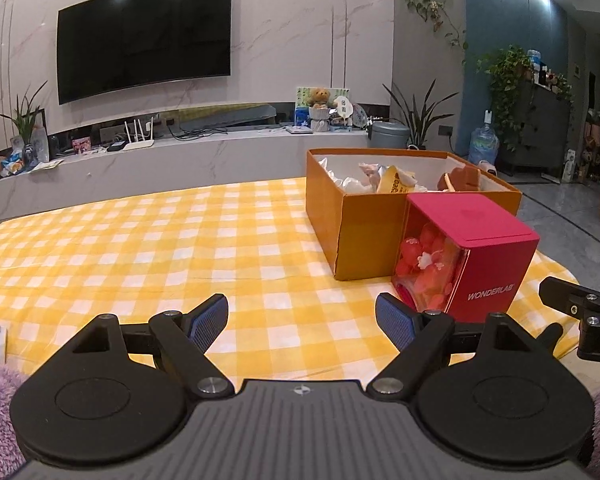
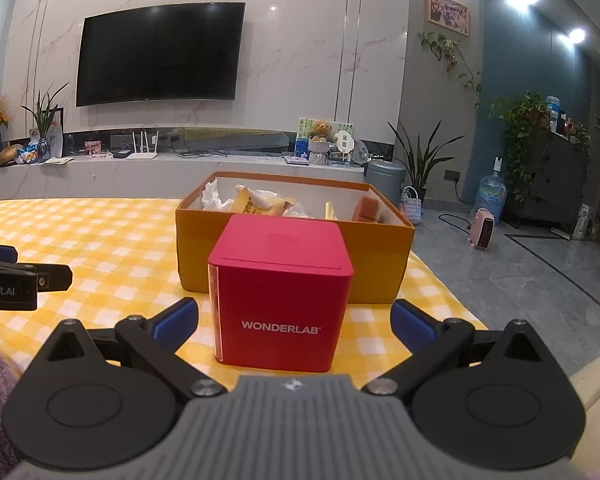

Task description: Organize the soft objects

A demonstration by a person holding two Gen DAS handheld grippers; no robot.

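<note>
Right now my landmark is the open orange cardboard box (image 2: 292, 258) on the yellow-and-white checked tablecloth (image 1: 140, 248). Inside it I can see soft things — a yellow crinkly snack packet (image 2: 260, 204), some crumpled white plastic (image 2: 212, 196) toward its left end, and a brown plush toy (image 1: 462, 178) toward its right end. Touching or just in front of the box's near wall stands a pink-red cube-shaped container printed WONDERLAB (image 2: 280, 304), upright; the left wrist view shows its clear side panel with pink and red pieces behind it, though I cannot tell what they are.

My right gripper (image 2: 294, 320) is low over the cloth on the near side of the box, jaws spread wide with the red container between them — neither blue pad (image 2: 176, 318) touches it, and it holds nothing. My left gripper (image 1: 302, 320) sits to the left of the container, also spread wide and empty, over bare cloth; its right pad is near the container's lower corner, but I cannot tell if they touch.

Beyond the box, a black wall-mounted television (image 2: 160, 54) hangs above a marble-look ledge (image 2: 180, 170).
</note>
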